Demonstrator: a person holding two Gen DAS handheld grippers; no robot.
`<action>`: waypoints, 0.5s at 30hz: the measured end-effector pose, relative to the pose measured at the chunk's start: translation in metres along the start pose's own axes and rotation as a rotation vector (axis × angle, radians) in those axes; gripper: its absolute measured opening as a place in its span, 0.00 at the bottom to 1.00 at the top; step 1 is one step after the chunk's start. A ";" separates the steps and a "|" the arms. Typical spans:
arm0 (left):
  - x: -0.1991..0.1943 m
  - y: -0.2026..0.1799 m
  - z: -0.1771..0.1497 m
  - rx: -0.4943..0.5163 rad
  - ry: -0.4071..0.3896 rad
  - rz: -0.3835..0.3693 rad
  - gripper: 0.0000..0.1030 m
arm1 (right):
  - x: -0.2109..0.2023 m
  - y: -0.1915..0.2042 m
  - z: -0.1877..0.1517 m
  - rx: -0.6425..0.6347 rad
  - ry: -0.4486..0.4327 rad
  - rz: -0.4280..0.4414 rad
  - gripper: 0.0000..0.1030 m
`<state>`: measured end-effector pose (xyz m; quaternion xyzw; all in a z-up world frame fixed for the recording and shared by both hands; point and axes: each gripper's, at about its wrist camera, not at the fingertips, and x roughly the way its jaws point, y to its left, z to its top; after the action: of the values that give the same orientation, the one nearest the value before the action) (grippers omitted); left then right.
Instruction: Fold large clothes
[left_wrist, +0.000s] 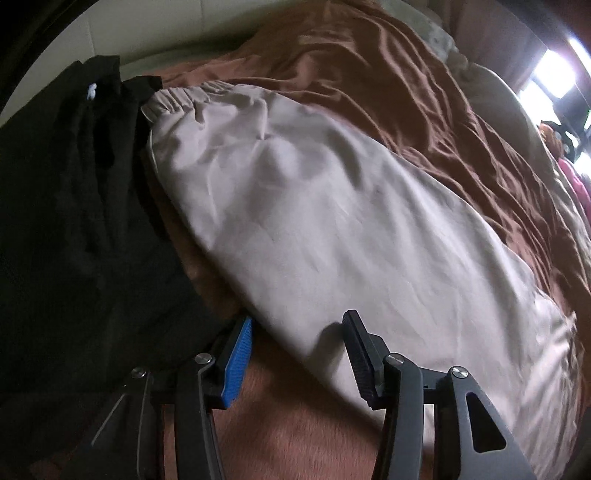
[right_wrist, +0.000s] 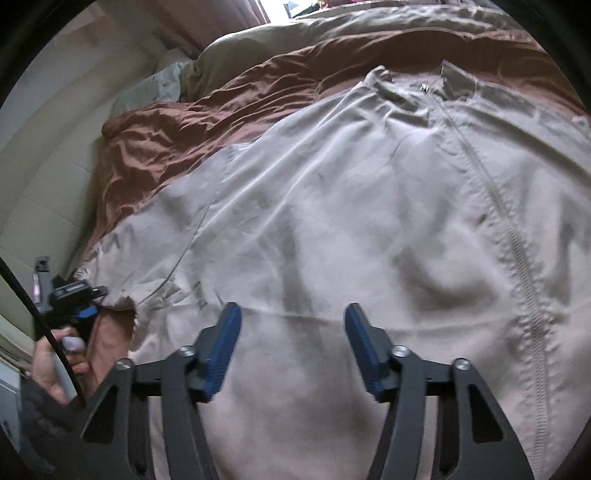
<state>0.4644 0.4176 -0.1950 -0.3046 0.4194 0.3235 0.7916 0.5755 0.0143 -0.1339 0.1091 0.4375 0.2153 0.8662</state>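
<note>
Left wrist view first: a black garment lies heaped at the far left of the bed, on the brown bedspread, and just beside it the beige jacket's sleeve stretches away to its elastic cuff. The left hand-held gripper hovers over the sleeve's near edge with its jaws apart and nothing pinched; one finger sits over the bare bedspread, the other over cloth. A closure here could, I judge, catch the bedspread along with the sleeve, or snag the black garment so near its left finger, and drag either into the fold. Right wrist view: the person's hand with the other tool shows at far left, then the jacket spread front-up, its zipper running down the right. The right hand-held gripper hangs released above the smooth, slippery-looking body panel near a seam. Pinching flat cloth there may take only the top layer, or slide off, so the fold would come out skewed.
</note>
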 end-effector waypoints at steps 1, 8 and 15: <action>0.000 -0.001 0.002 -0.008 -0.015 0.012 0.34 | 0.002 0.000 0.000 -0.002 0.005 0.014 0.36; -0.035 -0.018 0.021 0.028 -0.120 -0.094 0.03 | 0.017 0.008 0.006 0.015 0.038 0.154 0.20; -0.096 -0.043 0.035 0.123 -0.212 -0.232 0.03 | 0.056 0.026 0.015 0.075 0.099 0.342 0.14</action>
<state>0.4719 0.3932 -0.0868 -0.2662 0.3144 0.2339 0.8807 0.6101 0.0632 -0.1547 0.2034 0.4626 0.3481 0.7896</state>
